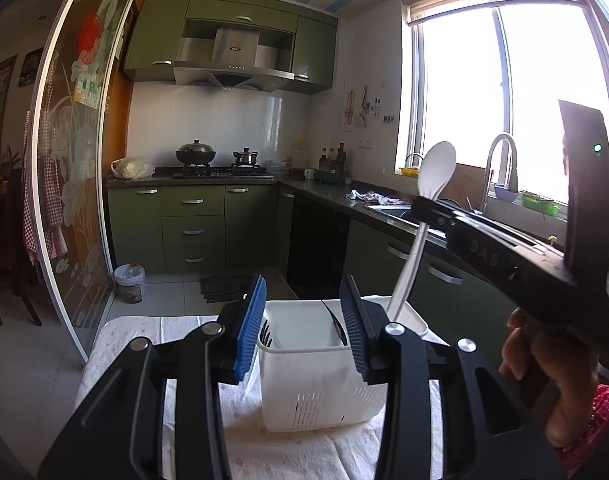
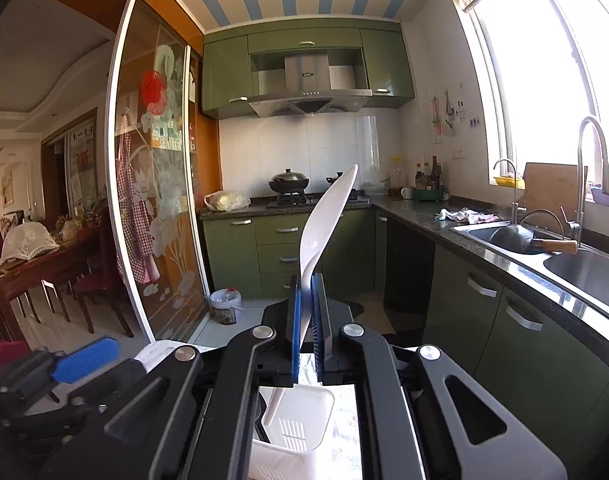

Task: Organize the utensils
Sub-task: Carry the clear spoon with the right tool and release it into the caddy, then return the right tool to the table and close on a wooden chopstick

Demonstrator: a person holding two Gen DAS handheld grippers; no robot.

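Observation:
A white slotted utensil caddy (image 1: pixel 312 380) stands on a cloth-covered table (image 1: pixel 144 332). Black fork tines (image 1: pixel 266 330) and a dark thin utensil (image 1: pixel 336 322) sit inside it. My left gripper (image 1: pixel 302 312) is open just in front of the caddy's rim, with nothing pressed between its blue pads. My right gripper (image 2: pixel 306 312) is shut on a white spoon (image 2: pixel 324 220), bowl up and tilted. The spoon's handle reaches down into the caddy (image 2: pixel 292 432). In the left wrist view the right gripper (image 1: pixel 420 202) comes in from the right, above the caddy, with the spoon (image 1: pixel 436 168) in it.
A person's hand (image 1: pixel 544 360) holds the right gripper's body at the right. Beyond the table are green cabinets, a counter with a sink (image 2: pixel 516 236) and tall faucet (image 2: pixel 592 152), a bin (image 1: pixel 129 282) on the floor, and a glass sliding door (image 1: pixel 76 160) at left.

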